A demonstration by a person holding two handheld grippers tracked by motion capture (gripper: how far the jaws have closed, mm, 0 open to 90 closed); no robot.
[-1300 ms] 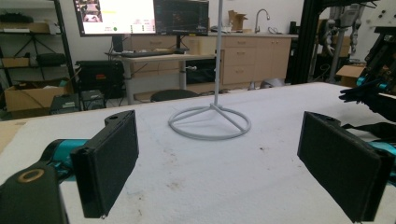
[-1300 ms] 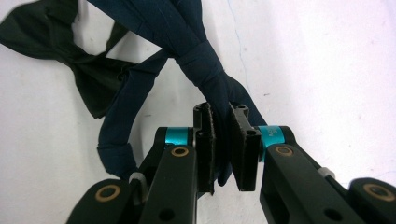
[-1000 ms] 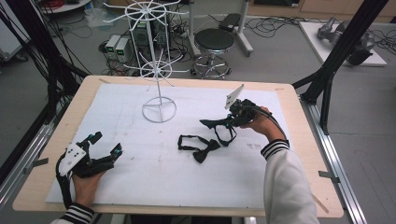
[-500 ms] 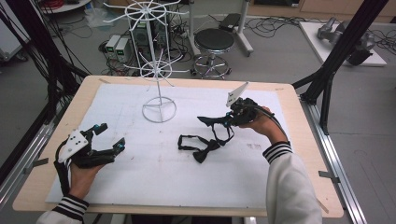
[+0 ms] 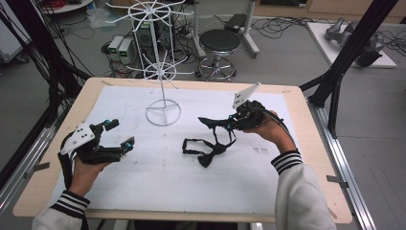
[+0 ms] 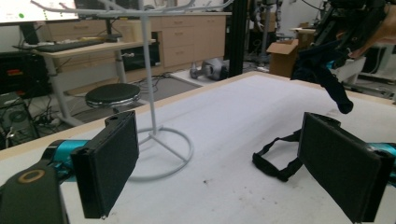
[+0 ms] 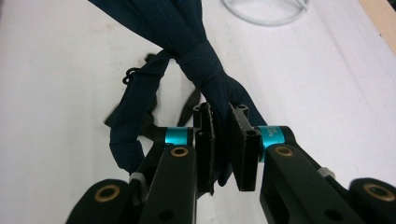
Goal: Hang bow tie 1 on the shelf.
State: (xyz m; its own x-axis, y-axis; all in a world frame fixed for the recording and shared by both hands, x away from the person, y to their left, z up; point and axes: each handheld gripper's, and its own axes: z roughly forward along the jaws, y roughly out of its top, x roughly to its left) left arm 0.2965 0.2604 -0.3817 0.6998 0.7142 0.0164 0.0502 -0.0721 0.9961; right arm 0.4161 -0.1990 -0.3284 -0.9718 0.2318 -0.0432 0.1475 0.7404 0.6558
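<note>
Dark navy fabric, soft and limp: the bow tie hangs from the right gripper, its jaws pinched shut on one wing just beside the wrapped centre knot. Judged light, floppy, not fragile; the strap will dangle and may snag. The knot looks the firmest place to grip, being bunched and thick. A thin black strap loop with a small hook trails down onto the white table cover, right of centre. The white wire stand sits to the far left of it. The left gripper is held low at the near left, jaws wide apart, holding nothing.
</note>
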